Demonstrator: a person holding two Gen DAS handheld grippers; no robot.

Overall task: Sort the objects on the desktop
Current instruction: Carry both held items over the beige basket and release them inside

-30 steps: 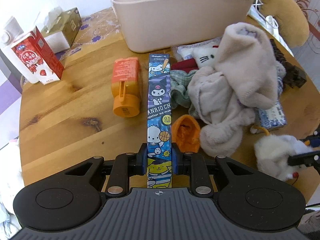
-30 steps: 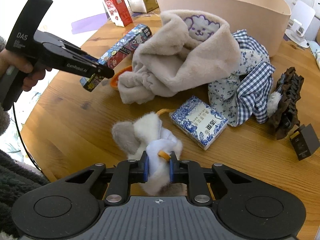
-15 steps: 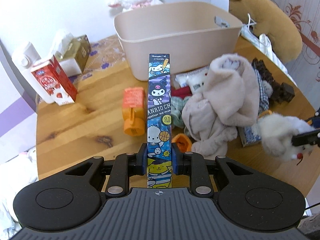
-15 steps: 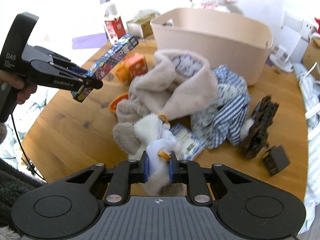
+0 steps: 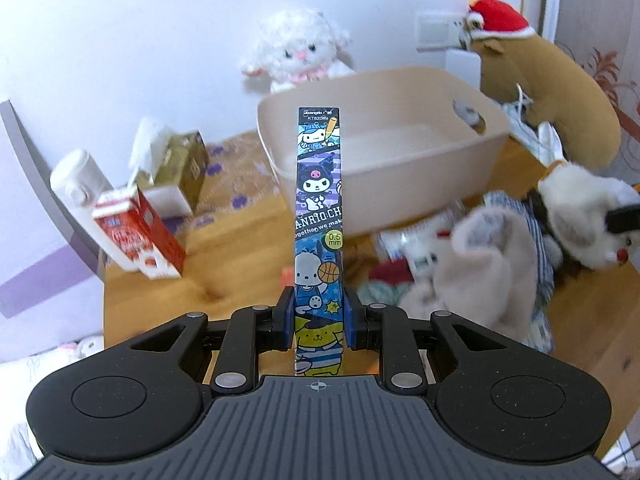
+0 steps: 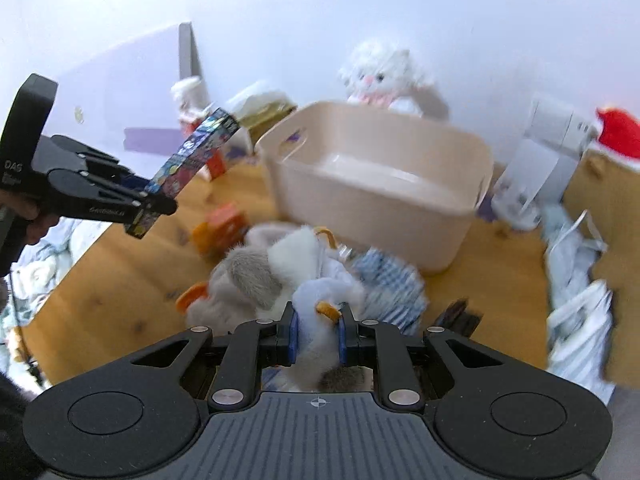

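My left gripper (image 5: pixel 319 320) is shut on a long cartoon-printed pen box (image 5: pixel 319 216), held up in the air and pointing toward the beige plastic tub (image 5: pixel 384 168). In the right wrist view the same left gripper (image 6: pixel 154 206) hangs at the left with the pen box (image 6: pixel 192 160) slanting upward. My right gripper (image 6: pixel 316 338) is shut on a small white and grey plush toy (image 6: pixel 280 268), lifted above the wooden table (image 6: pixel 100 280). That plush toy (image 5: pixel 580 216) shows at the right edge of the left wrist view. The beige tub (image 6: pixel 372 184) looks empty.
A red milk carton (image 5: pixel 136 236), a white bottle (image 5: pixel 76 184) and a tissue box (image 5: pixel 176 172) stand at the back left. A fluffy beige garment (image 5: pixel 480 264), checked cloth (image 6: pixel 384 288), an orange bottle (image 6: pixel 220 228) and a dark clip (image 6: pixel 456 316) lie on the table. Plush toys sit behind the tub.
Both grippers have risen off the table with their loads, the pen box and the plush toy. Both views now tilt upward to show the tub's inside and the wall.
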